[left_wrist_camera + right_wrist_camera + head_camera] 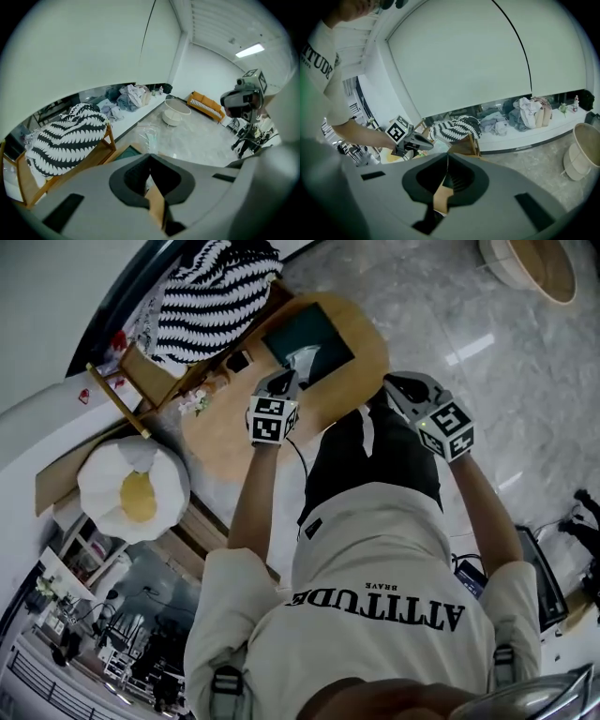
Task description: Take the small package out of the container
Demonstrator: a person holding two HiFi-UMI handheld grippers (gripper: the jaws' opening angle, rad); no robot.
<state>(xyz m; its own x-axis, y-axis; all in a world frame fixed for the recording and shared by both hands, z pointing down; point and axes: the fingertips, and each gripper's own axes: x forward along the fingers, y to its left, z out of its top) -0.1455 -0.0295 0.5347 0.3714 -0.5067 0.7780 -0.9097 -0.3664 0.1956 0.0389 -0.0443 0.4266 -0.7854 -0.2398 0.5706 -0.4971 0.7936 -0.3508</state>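
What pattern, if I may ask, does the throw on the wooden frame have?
Black-and-white wavy stripes; the throw shows best in the left gripper view.

Bright, even indoor light; heavy fisheye warping, dark corners.

Both arms outstretched, left gripper (279,382) and right gripper (401,386), jaws together

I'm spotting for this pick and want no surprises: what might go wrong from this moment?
Both the left gripper and the right gripper are shut, so descending like this would probably shove the pale package rather than grasp it. The teal container sits on a round wooden table; a nudge might slide it.
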